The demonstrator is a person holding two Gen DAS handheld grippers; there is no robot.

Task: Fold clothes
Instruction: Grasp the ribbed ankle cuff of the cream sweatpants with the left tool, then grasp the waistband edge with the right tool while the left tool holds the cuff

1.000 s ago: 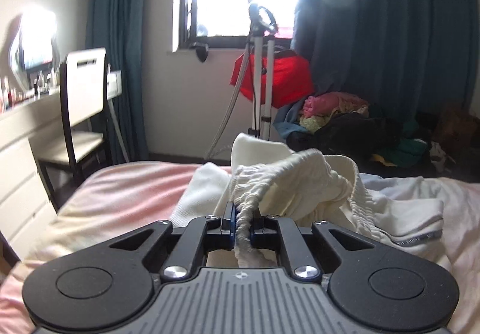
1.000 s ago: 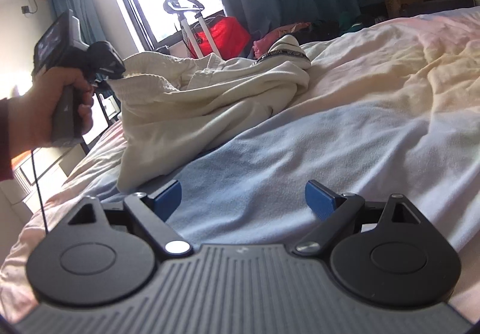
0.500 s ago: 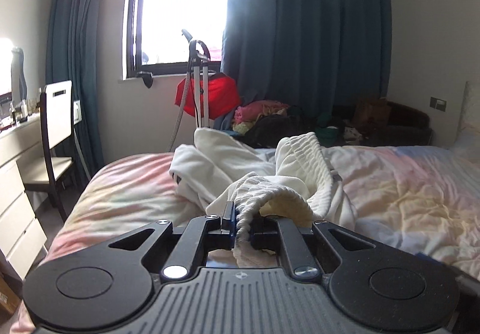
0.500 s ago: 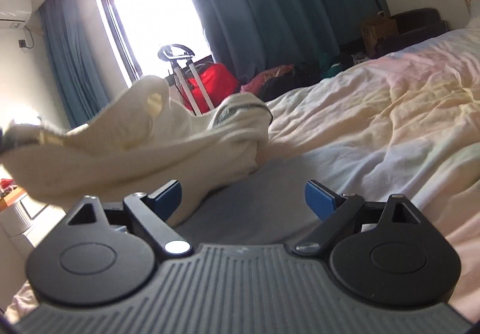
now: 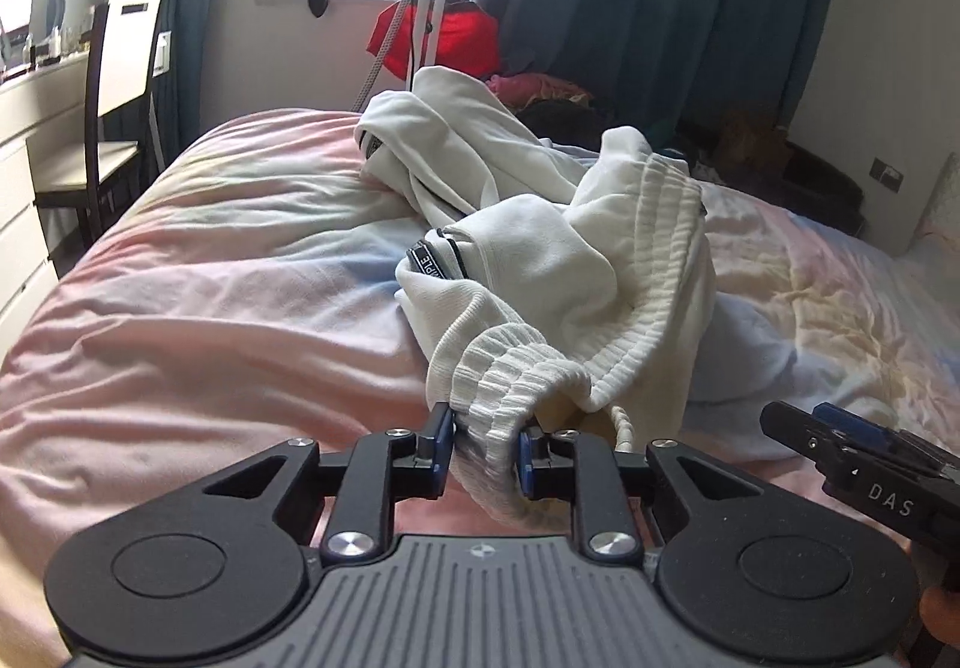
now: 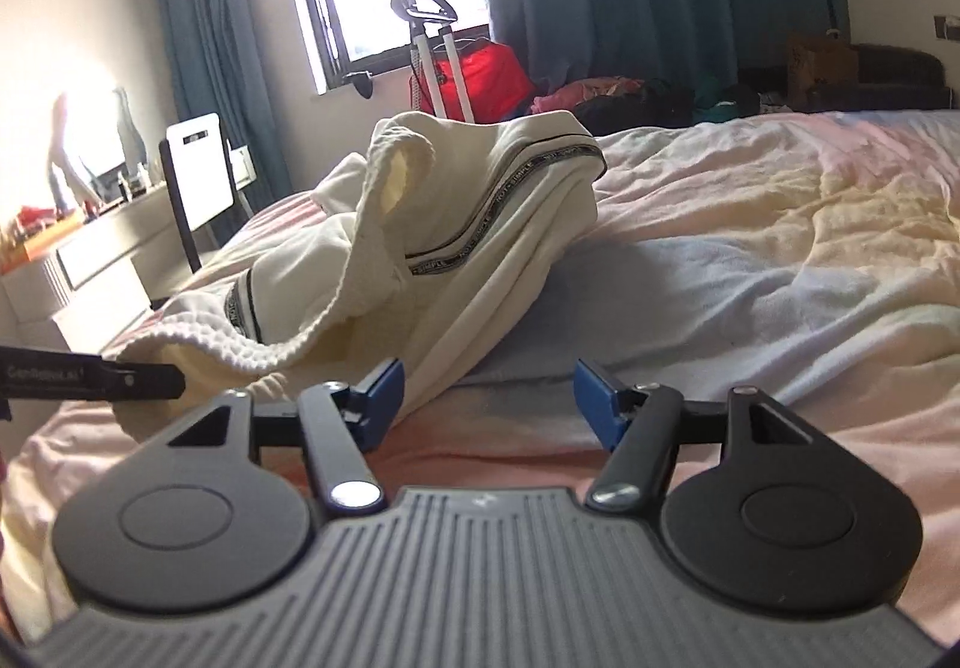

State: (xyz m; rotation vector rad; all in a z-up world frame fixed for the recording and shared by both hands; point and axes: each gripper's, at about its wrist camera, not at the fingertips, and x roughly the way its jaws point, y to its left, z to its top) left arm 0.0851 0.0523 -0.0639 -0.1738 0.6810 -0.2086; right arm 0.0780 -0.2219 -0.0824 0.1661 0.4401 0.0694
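A cream-white pair of pants (image 5: 540, 260) with a ribbed waistband and a black lettered stripe lies crumpled on the bed (image 5: 228, 308). My left gripper (image 5: 483, 446) has its jaws parted around the ribbed waistband, which still lies between the blue pads. My right gripper (image 6: 486, 398) is open and empty, low over the bed just in front of the pants (image 6: 480, 224). Its tip also shows at the right edge of the left wrist view (image 5: 840, 440). The left gripper's tip shows at the left edge of the right wrist view (image 6: 120, 383).
The pastel pink, yellow and blue bed cover (image 6: 750, 248) stretches to the right. A chair (image 5: 120, 86) and white dresser (image 5: 18, 158) stand left of the bed. A red bag (image 5: 444, 38), a metal stand and a pile of clothes (image 6: 630, 95) lie under the window.
The left gripper's jaws have widened around the waistband and the pants have come down onto the bed. The right gripper has moved closer to the pants, still open.
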